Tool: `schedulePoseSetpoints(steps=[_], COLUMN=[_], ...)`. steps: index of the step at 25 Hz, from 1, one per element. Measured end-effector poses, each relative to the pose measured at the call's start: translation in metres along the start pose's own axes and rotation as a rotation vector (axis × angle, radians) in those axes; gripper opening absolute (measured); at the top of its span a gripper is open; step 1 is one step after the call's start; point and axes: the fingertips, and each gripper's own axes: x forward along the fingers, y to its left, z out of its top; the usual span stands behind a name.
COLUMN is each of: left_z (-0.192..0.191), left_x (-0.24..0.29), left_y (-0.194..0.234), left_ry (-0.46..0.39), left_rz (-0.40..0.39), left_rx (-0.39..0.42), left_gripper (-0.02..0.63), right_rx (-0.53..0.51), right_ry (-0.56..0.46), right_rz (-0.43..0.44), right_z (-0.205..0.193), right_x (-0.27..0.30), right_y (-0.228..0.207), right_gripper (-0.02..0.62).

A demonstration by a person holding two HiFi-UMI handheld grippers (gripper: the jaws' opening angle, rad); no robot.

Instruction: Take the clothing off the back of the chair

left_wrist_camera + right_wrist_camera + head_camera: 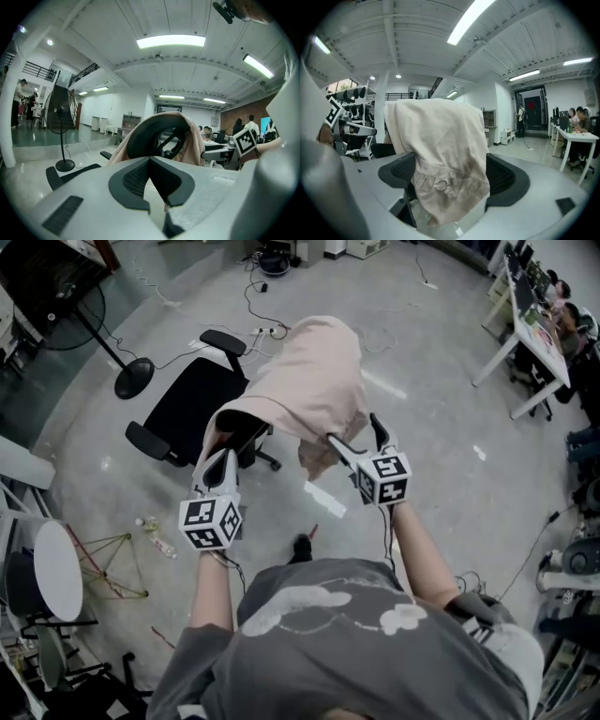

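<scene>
A pale beige garment (314, 381) hangs over the back (239, 435) of a black office chair (192, 399). My right gripper (352, 427) is open, and the garment's lower corner (440, 140) hangs between its spread jaws (450, 173). My left gripper (221, 457) sits at the garment's left hem with its tips together (150, 158). A beige sliver shows deep in its gap, and I cannot tell whether it pinches cloth. In the left gripper view the chair back (150, 129) stands just ahead with the garment (194, 140) over its top.
A standing fan (131, 381) is left of the chair. Cables (258, 306) trail across the grey floor behind it. White desks (534, 324) with seated people stand at the far right. A round white table (56, 568) and small items (155, 540) are at my left.
</scene>
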Motion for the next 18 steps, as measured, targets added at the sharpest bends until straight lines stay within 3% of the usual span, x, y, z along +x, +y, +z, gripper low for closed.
schedulePoseSetpoints(steps=[8,14,15,18], left_z=[0.000,-0.002,-0.001,-0.001], left_x=[0.023,0.031,0.030,0.028], left_y=[0.023,0.035,0.036,0.041], left_ry=[0.010,0.014,0.010,0.003], left_rz=[0.010,0.036,0.036,0.042], left_rx=[-0.011,0.000,-0.007,-0.016], left_gripper=[0.000,0.000,0.000,0.000], right_rx=[-0.104,-0.090,-0.084,-0.081], right_ry=[0.022,0.029,0.032,0.032], right_rz=[0.031,0.091,0.105,0.147], right_z=[0.019,0.022,0.021,0.019], right_x=[0.047,0.066,0.068,0.070], right_y=[-0.009,-0.004,0.000,0.013], right_gripper=[0.446,0.442,0.432,0.306])
